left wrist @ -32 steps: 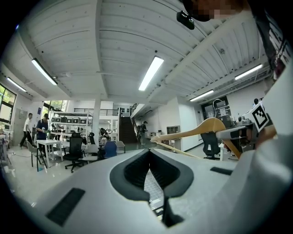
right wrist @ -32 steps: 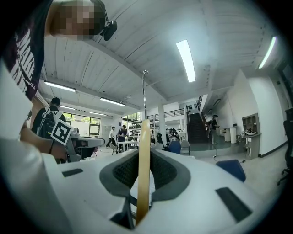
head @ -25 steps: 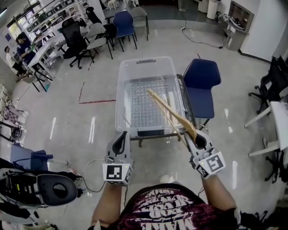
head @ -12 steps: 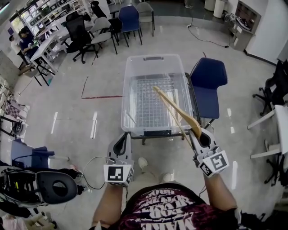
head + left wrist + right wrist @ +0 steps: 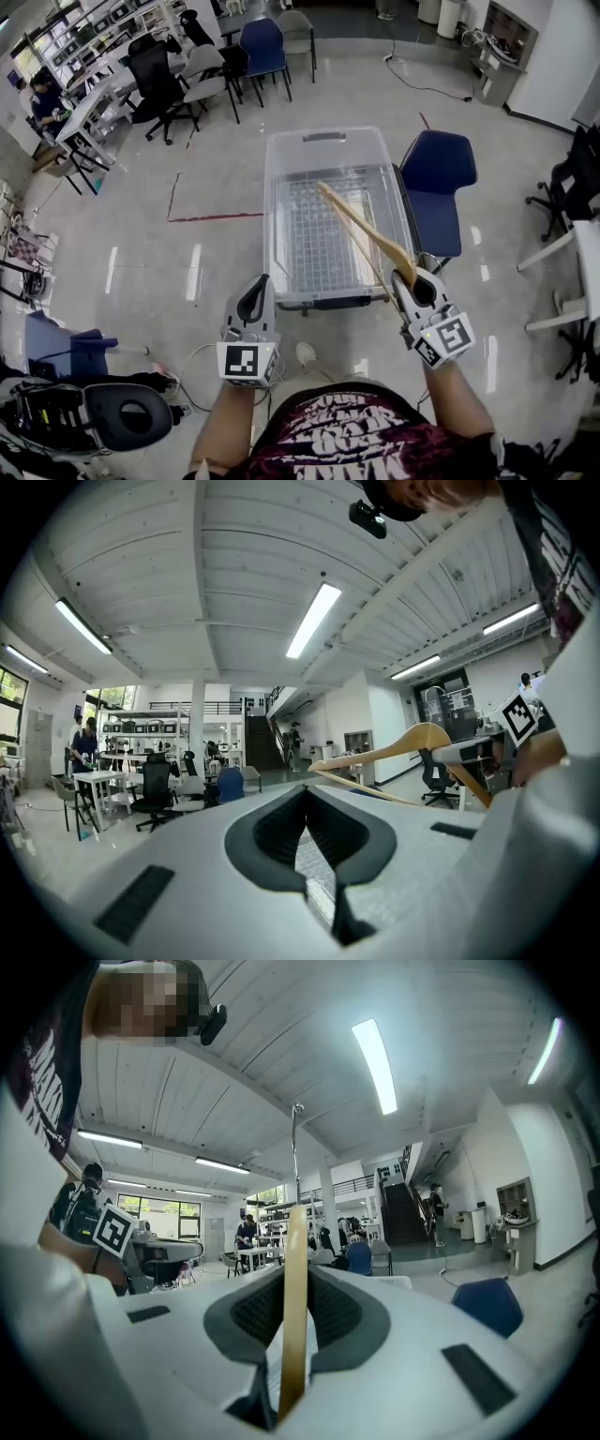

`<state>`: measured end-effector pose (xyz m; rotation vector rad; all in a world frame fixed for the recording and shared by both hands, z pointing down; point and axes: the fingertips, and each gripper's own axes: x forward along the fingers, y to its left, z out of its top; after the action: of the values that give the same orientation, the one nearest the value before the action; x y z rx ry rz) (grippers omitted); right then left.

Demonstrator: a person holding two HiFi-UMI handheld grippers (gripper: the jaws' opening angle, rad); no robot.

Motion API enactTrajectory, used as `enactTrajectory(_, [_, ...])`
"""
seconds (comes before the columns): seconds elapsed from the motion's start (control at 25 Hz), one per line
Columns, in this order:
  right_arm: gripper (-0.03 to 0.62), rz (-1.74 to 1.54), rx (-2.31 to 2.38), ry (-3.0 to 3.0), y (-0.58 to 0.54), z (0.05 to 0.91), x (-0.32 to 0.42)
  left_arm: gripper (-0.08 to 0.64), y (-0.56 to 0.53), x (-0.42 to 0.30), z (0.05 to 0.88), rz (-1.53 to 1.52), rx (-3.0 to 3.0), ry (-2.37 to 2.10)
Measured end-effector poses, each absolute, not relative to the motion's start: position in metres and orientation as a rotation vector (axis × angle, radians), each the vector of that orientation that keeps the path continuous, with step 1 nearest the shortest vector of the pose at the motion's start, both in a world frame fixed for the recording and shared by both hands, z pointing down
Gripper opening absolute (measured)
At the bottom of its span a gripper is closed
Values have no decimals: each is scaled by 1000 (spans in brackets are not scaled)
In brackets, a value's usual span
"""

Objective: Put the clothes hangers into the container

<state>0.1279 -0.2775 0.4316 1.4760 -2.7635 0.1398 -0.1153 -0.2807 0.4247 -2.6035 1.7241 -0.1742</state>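
Note:
A clear plastic container [image 5: 277, 225] with a wire grid showing through its bottom stands straight ahead of me. My right gripper [image 5: 411, 278] is shut on the thick end of a wooden clothes hanger [image 5: 361, 230]. The hanger slants up and left over the container's open top. In the right gripper view the hanger [image 5: 296, 1335] stands edge-on between the pads, its metal hook rising above. My left gripper [image 5: 255, 287] hovers before the container's near left corner, shut and empty. The left gripper view shows the hanger [image 5: 412, 742] off to the right.
A blue chair [image 5: 436, 187] stands close against the container's right side. Office chairs and desks [image 5: 187, 66] fill the far left. A dark machine with cables [image 5: 103, 408] lies on the floor at my lower left. Red tape [image 5: 216, 216] marks the floor left of the container.
The container has drifted slightly right and lower in the head view. Both grippers keep their pose, and the hanger stays clamped in the right one over the container.

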Motion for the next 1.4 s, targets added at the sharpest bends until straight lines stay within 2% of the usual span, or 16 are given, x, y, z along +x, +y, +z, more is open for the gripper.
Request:
enactTrajectory(0.72, [60,138,1514,-2697,-354,443,84,5,-349,-148,428,-158,-2667,1604])
enactTrajectory(1.4, [60,441,1413,-2558,-432,553,77,5,-378,-141,449,-167,-2694,1635])
